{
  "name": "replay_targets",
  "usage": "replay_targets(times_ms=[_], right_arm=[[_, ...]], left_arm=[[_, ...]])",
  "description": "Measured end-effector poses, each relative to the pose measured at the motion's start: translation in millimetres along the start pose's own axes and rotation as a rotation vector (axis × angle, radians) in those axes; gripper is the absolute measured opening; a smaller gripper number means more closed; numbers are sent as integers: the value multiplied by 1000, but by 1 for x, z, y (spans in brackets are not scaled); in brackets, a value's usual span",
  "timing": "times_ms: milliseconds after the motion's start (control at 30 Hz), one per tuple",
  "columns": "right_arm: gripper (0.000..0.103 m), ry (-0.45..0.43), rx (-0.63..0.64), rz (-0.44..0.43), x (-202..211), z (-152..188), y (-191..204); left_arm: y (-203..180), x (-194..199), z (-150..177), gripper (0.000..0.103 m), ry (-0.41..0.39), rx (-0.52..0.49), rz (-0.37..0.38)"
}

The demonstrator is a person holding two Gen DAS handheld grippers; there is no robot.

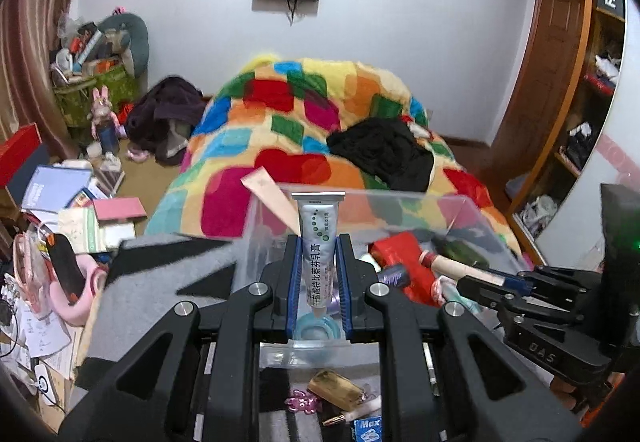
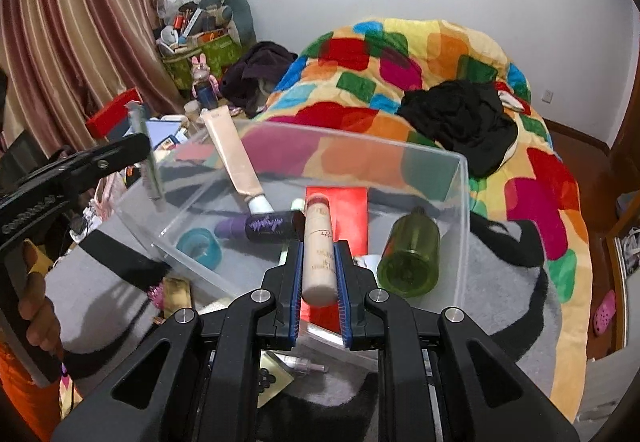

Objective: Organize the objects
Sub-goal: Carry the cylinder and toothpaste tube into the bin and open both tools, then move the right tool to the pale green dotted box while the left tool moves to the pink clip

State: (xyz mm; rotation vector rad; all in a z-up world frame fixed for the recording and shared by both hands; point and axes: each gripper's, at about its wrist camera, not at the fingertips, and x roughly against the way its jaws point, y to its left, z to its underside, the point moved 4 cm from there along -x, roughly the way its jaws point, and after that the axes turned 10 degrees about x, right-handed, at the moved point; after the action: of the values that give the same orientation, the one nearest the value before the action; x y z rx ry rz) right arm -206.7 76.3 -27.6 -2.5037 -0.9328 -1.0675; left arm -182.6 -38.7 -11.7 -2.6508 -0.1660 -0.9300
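Two grippers loaded: your left gripper (image 1: 318, 274) clamped silver ointment tube (image 1: 318, 242) upright over clear bin (image 2: 460, 202); your right gripper (image 2: 320, 278) pinched beige bottle (image 2: 318, 242) above bin's near wall. Risk: tube slipping in thin hold, or bottle clipping rim and tipping bin. Bin already held green bottle (image 2: 410, 258), purple tube (image 2: 272, 226), red box (image 2: 348, 218), teal tape roll (image 2: 200, 246); free floor only at near-left corner. Grippers stood close together; you had little room.

We see both views evenly lit by soft indoor light, colours vivid. Fisheye bending curves the curtain (image 2: 76, 34) and wardrobe (image 1: 560, 82); corners go black. The clear bin's (image 2: 460, 210) walls carry faint glare, slightly smeared.
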Motion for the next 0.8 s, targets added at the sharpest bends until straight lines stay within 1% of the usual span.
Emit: replay_targets(times_ms=[67,167,233,267,367,433,533,600,700,800], right_arm=[[14,7,-1,0,-2,2,-2],[14,17,-7,-1,-2,3,-6],[14,26,-4,12,-1,4,-7],[16,27,-3,15,1,5,-8],[21,28,-8,30,5,6,-10],[23,23,-9,34,8,7,-10],[24,12,-9,33,17,9,-8],[26,4,-5,30,23,10,-7],[32,-13,3,24,34,13,-4],[37,-29,8,16,44,16,1]], left_arm=[[-2,-9,6,16,43,1,15],[-6,-14,12,16,86,6,46],[-8,-12,13,17,98,10,75],[-9,-10,12,18,95,8,76],[-10,-1,10,26,77,2,81],[-9,6,10,33,62,-3,82],[-7,16,11,40,43,-16,73],[-4,22,15,44,42,-19,70],[1,30,22,55,45,-22,59],[6,34,32,57,63,-34,48]])
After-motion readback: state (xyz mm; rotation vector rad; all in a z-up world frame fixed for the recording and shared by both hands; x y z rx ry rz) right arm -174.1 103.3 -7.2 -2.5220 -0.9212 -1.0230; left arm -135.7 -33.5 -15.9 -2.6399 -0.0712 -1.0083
